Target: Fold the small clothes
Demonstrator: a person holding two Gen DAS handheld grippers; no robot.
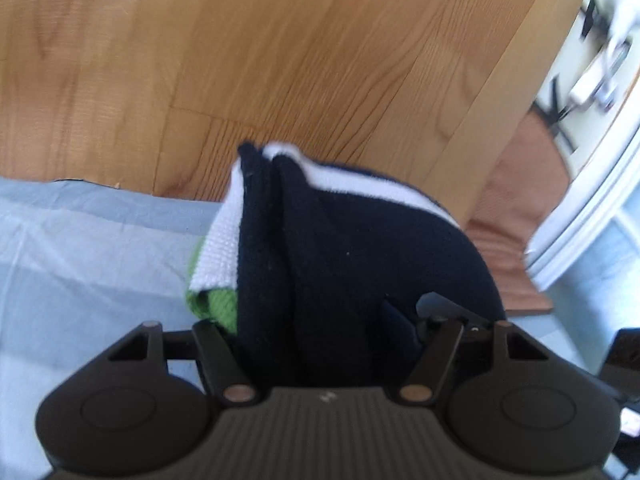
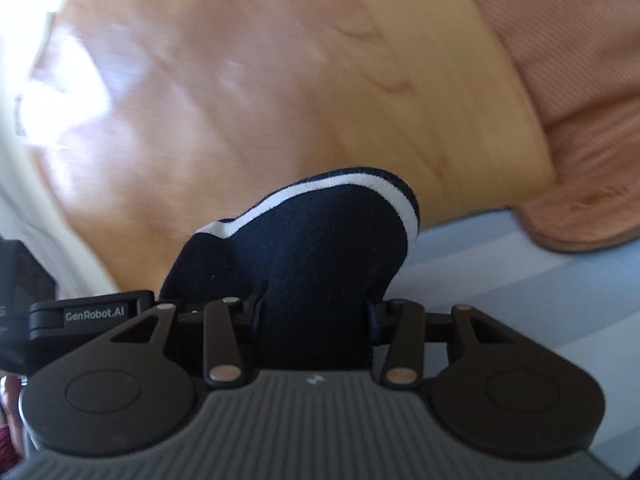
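Left wrist view is showing us our left gripper (image 1: 320,320) with its fingers closed on a bunched navy garment (image 1: 320,248) that has white stripes and a green patch at its lower left edge; the cloth is rising out of the fingers and hiding their tips. We are holding it up over a pale blue sheet (image 1: 80,248), with wooden floor (image 1: 240,60) beyond and a pinkish rug (image 1: 520,184) to the right. Right wrist view is showing our right gripper (image 2: 314,312) likewise clamping a fold of the same navy garment (image 2: 312,232), its white-striped edge arching above the fingers, while the blue sheet (image 2: 520,280) is lying lower right and the picture is blurring
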